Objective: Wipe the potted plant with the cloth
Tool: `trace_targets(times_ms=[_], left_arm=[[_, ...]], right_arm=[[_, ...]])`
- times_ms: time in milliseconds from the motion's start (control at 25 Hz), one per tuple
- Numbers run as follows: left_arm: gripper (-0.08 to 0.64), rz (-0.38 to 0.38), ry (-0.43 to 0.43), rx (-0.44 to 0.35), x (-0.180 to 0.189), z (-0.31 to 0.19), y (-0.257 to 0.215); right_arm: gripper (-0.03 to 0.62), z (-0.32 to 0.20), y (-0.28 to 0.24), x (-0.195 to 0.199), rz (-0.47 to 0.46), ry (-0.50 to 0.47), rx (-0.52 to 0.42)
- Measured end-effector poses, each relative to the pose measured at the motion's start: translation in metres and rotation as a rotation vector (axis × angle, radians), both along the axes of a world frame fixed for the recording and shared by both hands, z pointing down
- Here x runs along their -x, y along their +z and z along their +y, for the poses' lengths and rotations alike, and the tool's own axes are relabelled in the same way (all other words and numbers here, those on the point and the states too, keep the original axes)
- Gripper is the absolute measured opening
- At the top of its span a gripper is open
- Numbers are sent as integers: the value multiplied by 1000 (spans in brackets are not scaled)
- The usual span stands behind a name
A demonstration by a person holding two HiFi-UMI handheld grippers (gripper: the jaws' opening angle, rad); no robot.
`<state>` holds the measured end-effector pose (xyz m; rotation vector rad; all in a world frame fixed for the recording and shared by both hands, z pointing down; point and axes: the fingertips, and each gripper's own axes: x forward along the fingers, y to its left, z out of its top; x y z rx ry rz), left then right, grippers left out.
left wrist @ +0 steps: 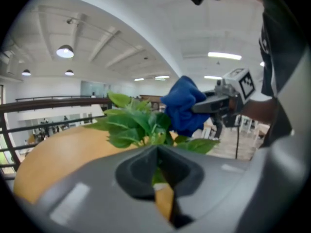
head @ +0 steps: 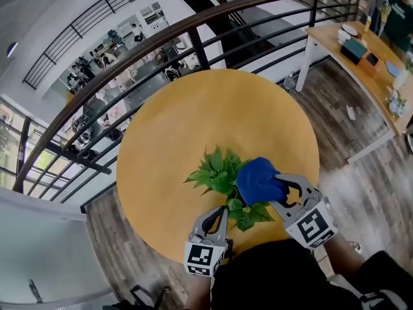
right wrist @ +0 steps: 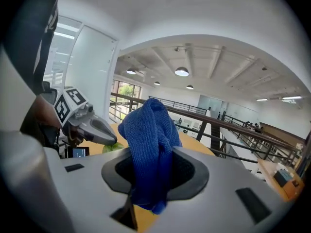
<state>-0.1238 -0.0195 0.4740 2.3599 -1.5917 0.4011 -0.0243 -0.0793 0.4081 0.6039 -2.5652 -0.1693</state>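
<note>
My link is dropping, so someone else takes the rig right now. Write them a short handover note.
Left gripper: shut, apparently pinching a leaf at the plant's near edge.
Right gripper: shut on the blue cloth, bunched over the plant's right side; contact with the leaves is unclear.
The plant stands on the round yellow table.
Done: cloth in hand, leaf held.
Left: wiping; which leaves are already wiped can't be told.

left gripper grey | right gripper grey | cubes black-white | top black
</note>
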Motion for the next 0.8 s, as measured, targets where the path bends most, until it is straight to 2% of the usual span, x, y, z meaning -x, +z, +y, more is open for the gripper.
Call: trace_targets(times_ms=[120, 240, 440, 560, 640, 720, 800], left_arm=[[2, 10, -6, 4, 2, 0, 1], [2, 7, -10, 7, 4, 1, 3], [2, 7, -12, 6, 5, 1, 2], [2, 5, -11, 4, 4, 1, 0], [2, 7, -11, -2, 3, 1, -2], [2, 10, -13, -8, 2, 1, -3], [2, 15, -13, -11, 2, 2, -4]], right_arm=[[137, -6, 22, -3, 72, 7, -19], [137, -18, 34, -16, 102, 55, -24], [137, -50, 27, -52, 80, 222, -29], [137, -61, 4, -63, 16, 288, -82], [137, -58, -20, -57, -55, 266, -141], [137, -46, -44, -43, -132, 187, -196], [137, -29, -56, -26, -174, 104, -199]])
